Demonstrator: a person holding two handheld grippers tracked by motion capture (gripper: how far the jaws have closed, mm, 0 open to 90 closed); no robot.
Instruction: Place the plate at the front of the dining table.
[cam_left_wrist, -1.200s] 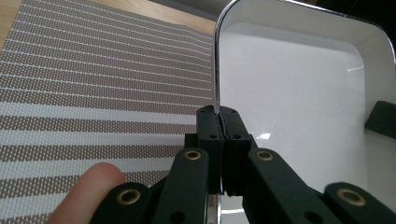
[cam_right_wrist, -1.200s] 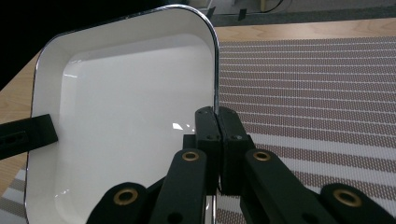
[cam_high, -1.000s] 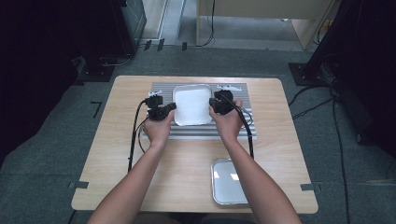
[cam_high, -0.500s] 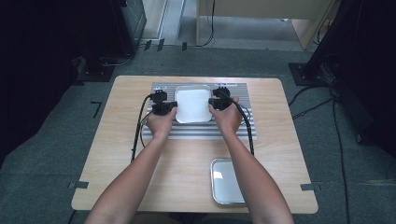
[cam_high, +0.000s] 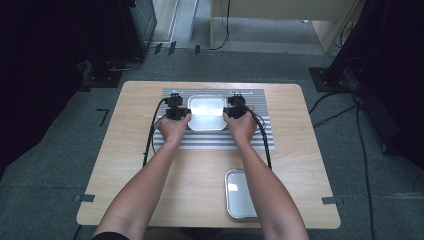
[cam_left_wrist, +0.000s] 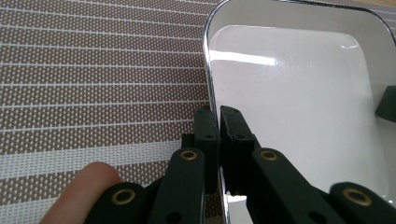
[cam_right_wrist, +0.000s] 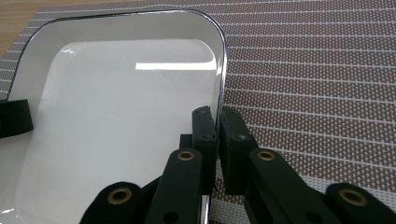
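Observation:
A white square dish (cam_high: 205, 112) with a dark rim sits on the striped grey placemat (cam_high: 215, 141) at the back of the table. My left gripper (cam_high: 184, 113) is shut on the dish's left rim (cam_left_wrist: 208, 88), one jaw inside and one outside. My right gripper (cam_high: 228, 114) is shut on the dish's right rim (cam_right_wrist: 221, 70) in the same way. In the left gripper view the placemat (cam_left_wrist: 93, 74) lies to the left of the dish (cam_left_wrist: 299, 93). The right gripper view has the white dish (cam_right_wrist: 116, 112) on the left and the placemat (cam_right_wrist: 317, 65) on the right.
A metal tray (cam_high: 240, 194) lies near the front edge of the wooden table (cam_high: 130, 150), right of centre. Cables trail from both grippers over the placemat. Dark floor and equipment surround the table.
Both grippers and the dish have shifted toward the back of the placemat and squared up over the last second. The metal tray has stayed put.

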